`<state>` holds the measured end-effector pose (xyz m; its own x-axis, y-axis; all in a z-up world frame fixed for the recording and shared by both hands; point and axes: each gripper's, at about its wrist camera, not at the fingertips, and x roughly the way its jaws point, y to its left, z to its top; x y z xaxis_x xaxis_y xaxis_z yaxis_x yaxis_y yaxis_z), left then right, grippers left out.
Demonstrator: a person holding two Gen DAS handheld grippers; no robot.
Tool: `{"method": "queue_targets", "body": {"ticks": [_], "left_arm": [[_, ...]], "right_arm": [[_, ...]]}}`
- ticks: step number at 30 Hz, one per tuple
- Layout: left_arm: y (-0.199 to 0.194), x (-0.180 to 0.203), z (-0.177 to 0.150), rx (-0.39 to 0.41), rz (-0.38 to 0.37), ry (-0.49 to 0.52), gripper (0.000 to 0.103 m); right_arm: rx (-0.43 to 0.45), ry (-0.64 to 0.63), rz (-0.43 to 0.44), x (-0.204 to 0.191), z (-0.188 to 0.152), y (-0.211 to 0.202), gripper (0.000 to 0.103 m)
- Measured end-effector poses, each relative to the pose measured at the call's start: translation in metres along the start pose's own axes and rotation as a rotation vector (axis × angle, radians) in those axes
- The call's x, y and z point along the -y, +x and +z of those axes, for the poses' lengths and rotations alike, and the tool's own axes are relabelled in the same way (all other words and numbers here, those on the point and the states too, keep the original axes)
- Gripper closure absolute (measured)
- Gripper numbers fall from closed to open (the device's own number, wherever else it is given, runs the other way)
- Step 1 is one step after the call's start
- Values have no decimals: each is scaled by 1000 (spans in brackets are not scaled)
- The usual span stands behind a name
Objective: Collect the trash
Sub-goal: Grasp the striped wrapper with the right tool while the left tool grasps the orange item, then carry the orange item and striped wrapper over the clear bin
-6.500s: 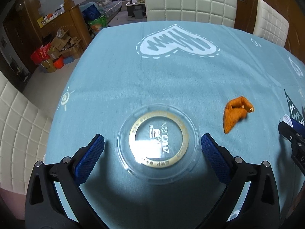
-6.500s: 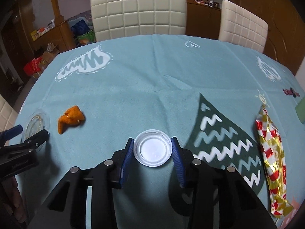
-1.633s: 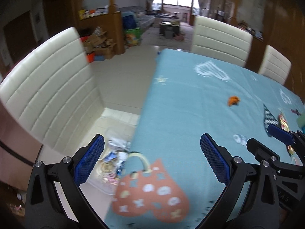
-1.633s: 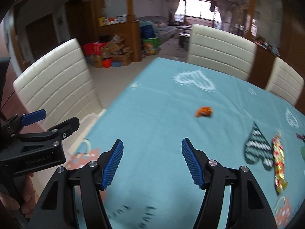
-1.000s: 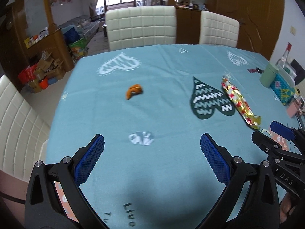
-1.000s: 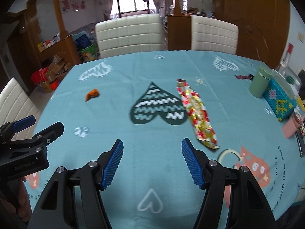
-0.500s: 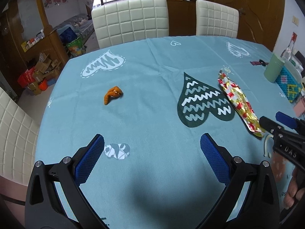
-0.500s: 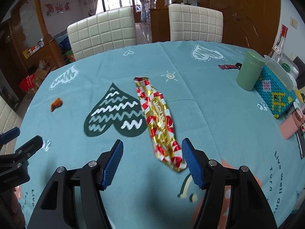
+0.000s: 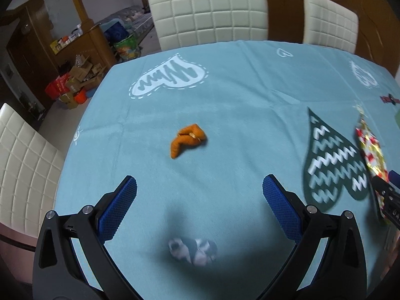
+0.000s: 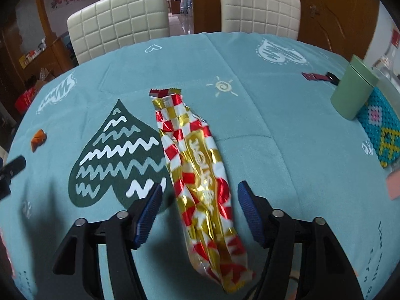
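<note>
Lying on the teal worktop: red-and-gold wrapper and orange scrap, each before a hand-held gripper.

Stretching lengthwise between the blue pads of the right hand-held gripper, with gaps on both sides and no pad pressing it; jaws having just been closing, standing partly apart around the wrapper's lower half. Overlapping the edge of the dark heart print at its left side. Resting well ahead of the left hand-held gripper, slightly left of its centre line, outside the pads; jaws spread wide, nothing between them. Sitting at the right edge of the worktop, well apart from the wrapper: green cup beside a crocheted mat. Standing at the far side: two cream quilted chairs.
</note>
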<state>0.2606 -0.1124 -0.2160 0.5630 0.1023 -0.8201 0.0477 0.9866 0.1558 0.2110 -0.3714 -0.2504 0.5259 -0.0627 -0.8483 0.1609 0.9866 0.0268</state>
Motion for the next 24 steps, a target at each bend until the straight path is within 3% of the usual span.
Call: {"method": "queue_targets", "body": {"ticks": [1, 5, 14, 17, 18, 21, 22, 24], "left_arm": [[5, -3, 4, -1, 9, -4, 4], [33, -19, 20, -21, 28, -29, 4], [76, -35, 30, -55, 28, -39, 4], [82, -38, 31, -55, -5, -57, 6], [82, -39, 31, -44, -17, -64, 11], [77, -38, 31, -34, -71, -75, 44], [76, -37, 31, -36, -87, -81, 64], [70, -37, 29, -40, -106, -98, 67]], "right_arm": [[-12, -5, 7, -3, 3, 5, 73], [13, -32, 49, -21, 24, 15, 89], [59, -93, 88, -66, 56, 35, 89], [56, -108, 101, -75, 61, 38, 89], [54, -110, 103, -77, 61, 38, 89], [52, -121, 102, -81, 60, 36, 89], [52, -125, 103, -82, 59, 34, 89], [57, -133, 108, -82, 55, 27, 89]]}}
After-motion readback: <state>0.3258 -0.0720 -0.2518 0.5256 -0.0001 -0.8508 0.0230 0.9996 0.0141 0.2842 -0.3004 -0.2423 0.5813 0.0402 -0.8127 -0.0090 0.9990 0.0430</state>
